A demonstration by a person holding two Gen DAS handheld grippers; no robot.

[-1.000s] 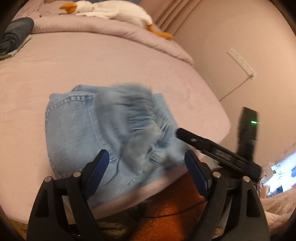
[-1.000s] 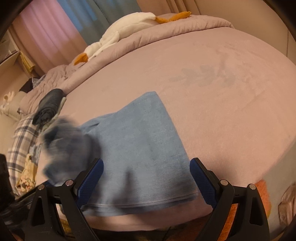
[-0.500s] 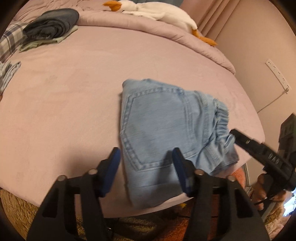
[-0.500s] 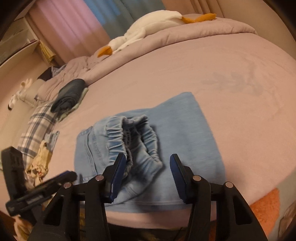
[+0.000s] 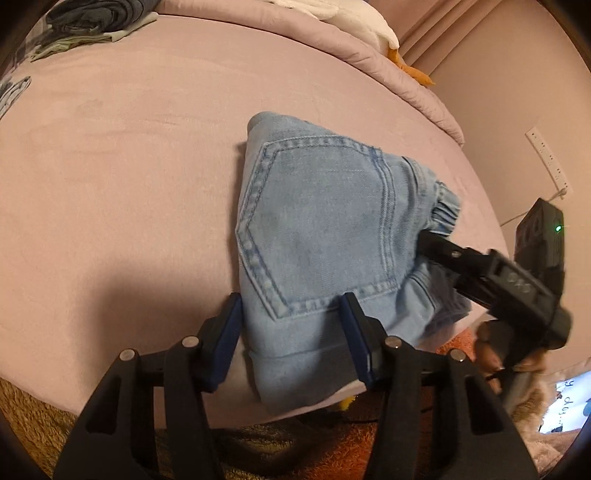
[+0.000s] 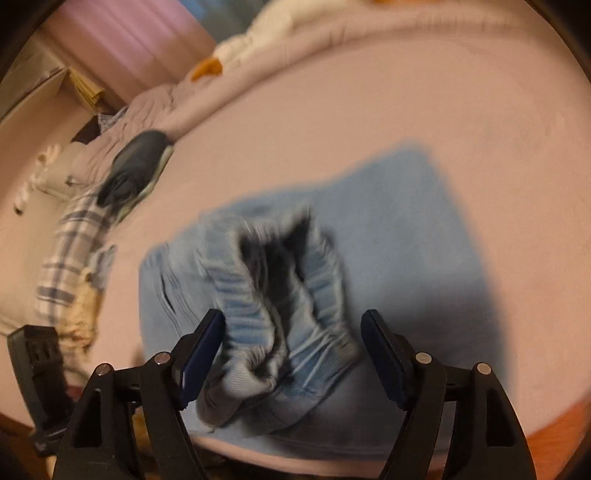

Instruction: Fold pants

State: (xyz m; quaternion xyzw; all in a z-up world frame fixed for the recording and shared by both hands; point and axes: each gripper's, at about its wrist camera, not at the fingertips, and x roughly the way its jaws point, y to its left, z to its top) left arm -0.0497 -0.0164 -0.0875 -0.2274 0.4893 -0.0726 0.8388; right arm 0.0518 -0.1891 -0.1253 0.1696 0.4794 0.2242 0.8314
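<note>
Light blue denim pants [image 5: 325, 229] lie folded on the pink bed, back pocket up, near the bed's front edge. My left gripper [image 5: 291, 332] is open, its blue pads straddling the near folded edge of the pants. My right gripper [image 6: 291, 350] is open, its pads on either side of the bunched elastic waistband [image 6: 280, 280]; this view is blurred. The right gripper also shows in the left wrist view [image 5: 491, 273] at the waistband end.
A pink bed [image 5: 129, 147] holds the pants. A dark folded garment [image 6: 136, 166] and plaid cloth [image 6: 70, 251] lie at the far left. A white goose plush [image 5: 369, 26] rests on the duvet. A wall with a power strip [image 5: 550, 158] is right. An orange rug [image 5: 369, 439] lies below.
Both grippers moved closer to the pants. The left now straddles the near folded edge; the right has opened wider around the waistband.
</note>
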